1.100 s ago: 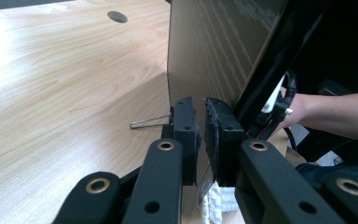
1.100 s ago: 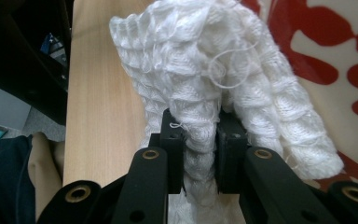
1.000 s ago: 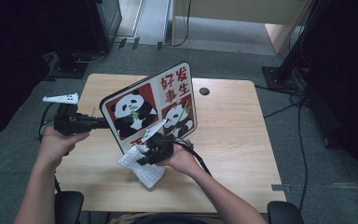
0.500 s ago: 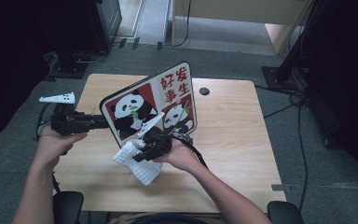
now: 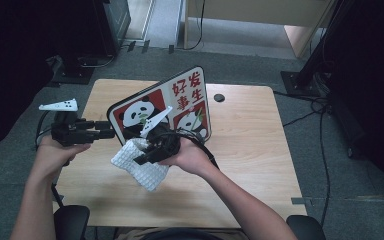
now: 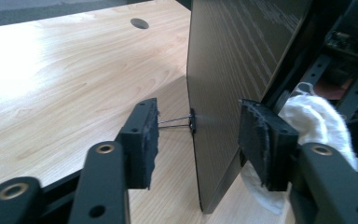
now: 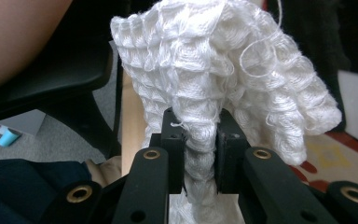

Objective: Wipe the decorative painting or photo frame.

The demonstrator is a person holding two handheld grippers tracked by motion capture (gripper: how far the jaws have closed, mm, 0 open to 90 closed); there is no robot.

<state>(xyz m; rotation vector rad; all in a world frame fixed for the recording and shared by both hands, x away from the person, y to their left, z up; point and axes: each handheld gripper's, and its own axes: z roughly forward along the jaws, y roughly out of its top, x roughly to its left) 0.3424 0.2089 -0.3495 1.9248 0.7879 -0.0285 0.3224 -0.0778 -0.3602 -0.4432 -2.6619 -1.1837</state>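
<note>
Change: right gripper (image 5: 141,161) and white cloth (image 5: 140,167) shifted slightly toward the table's right since half a second ago, cloth now a bit more under the board's lower edge; left gripper (image 5: 111,133) roughly where it was; board tilt unchanged.
Left gripper: held in left hand (image 5: 55,152), over the left part of the table; jaws spread wide, one pad (image 6: 142,142) on each side of the board's edge, neither pad touching it in the left gripper view, so gripping nothing.
Right gripper: held in right hand (image 5: 187,157), in front of the board, near table centre; jaws nearly closed, pinching a fold of the cloth between the pads (image 7: 175,140).
Cloth: white waffle-weave, bunched, hanging from the right gripper (image 7: 200,154) against the lower front of the board, its lower part near or on the table, cannot tell which.
Board: panda board (image 5: 180,102) with red panels and red characters, standing tilted on one edge on the table, printed face toward the person; back is dark wood-grain (image 6: 242,70) with a small binder clip (image 6: 192,123) on the edge between the left jaws.
Table: light wood (image 5: 260,150), round cable hole (image 5: 219,97) near the far edge.
Surroundings: grey carpet, dark stands around the table.
</note>
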